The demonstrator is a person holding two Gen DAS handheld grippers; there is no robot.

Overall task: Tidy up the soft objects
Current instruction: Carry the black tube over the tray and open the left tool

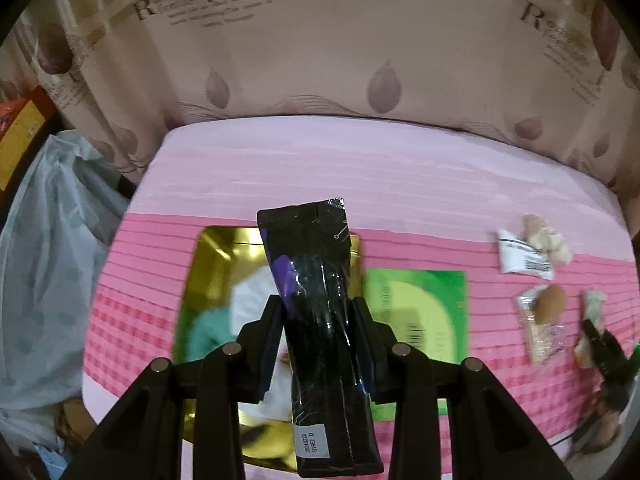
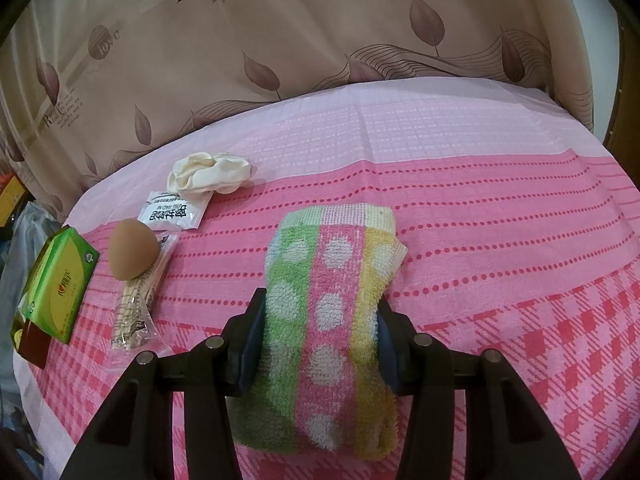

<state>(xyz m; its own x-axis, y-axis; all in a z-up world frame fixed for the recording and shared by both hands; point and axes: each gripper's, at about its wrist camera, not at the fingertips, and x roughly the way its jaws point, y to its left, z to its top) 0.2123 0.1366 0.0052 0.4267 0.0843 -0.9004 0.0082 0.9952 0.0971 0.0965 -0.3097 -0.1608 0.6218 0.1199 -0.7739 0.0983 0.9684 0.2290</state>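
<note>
Pink checked cloth (image 2: pixel 500 208), leaf-print curtain (image 2: pixel 280 40)

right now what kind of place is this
Probably a room in a home, not a lab or shop: a table under a pink checked cloth, a leaf-print curtain right behind it, and household bits like a towel and tissue pack.

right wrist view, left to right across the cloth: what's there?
green box → brown egg-shaped sponge resting on the bag of wooden sticks → white sachet → cream scrunchie → striped dotted towel, gripped in the right claw.
</note>
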